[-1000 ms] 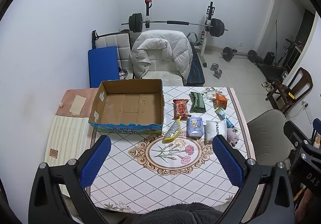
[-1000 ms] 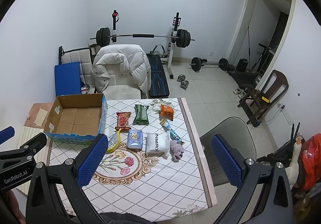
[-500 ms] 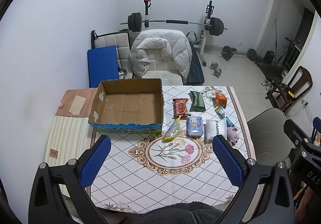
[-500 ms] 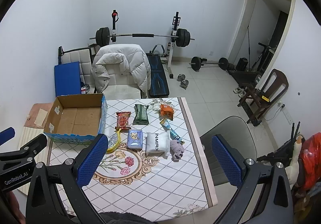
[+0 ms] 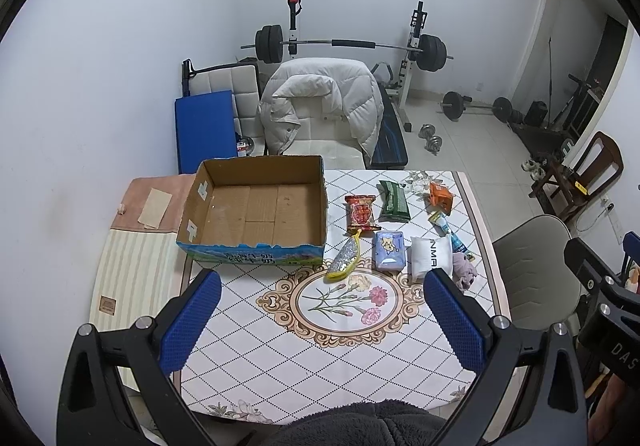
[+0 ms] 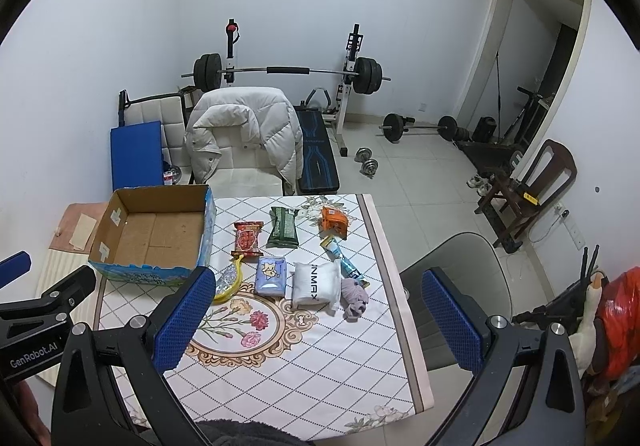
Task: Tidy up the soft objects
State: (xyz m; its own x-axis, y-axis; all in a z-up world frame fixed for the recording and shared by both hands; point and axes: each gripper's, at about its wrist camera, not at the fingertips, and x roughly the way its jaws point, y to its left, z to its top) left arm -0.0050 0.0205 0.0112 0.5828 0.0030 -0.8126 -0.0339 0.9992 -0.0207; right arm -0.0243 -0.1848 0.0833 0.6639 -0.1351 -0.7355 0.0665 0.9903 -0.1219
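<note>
You're at the start: both tools, left tool [image 5: 322, 316] and right tool [image 6: 316, 316], hang wide open, empty. Next, lower onto a packet [image 6: 316, 283] for the cardboard box [image 6: 120, 268].

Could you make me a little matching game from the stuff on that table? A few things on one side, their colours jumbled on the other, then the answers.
Things:
1. cardboard box
2. tissue pack
3. snack packet
4. soft toy

Colours:
A. red
B. purple
C. brown inside, blue printed outside
D. light blue

Pairs: 1-C, 2-D, 3-A, 4-B. All four rest on the table; the box is empty.
</note>
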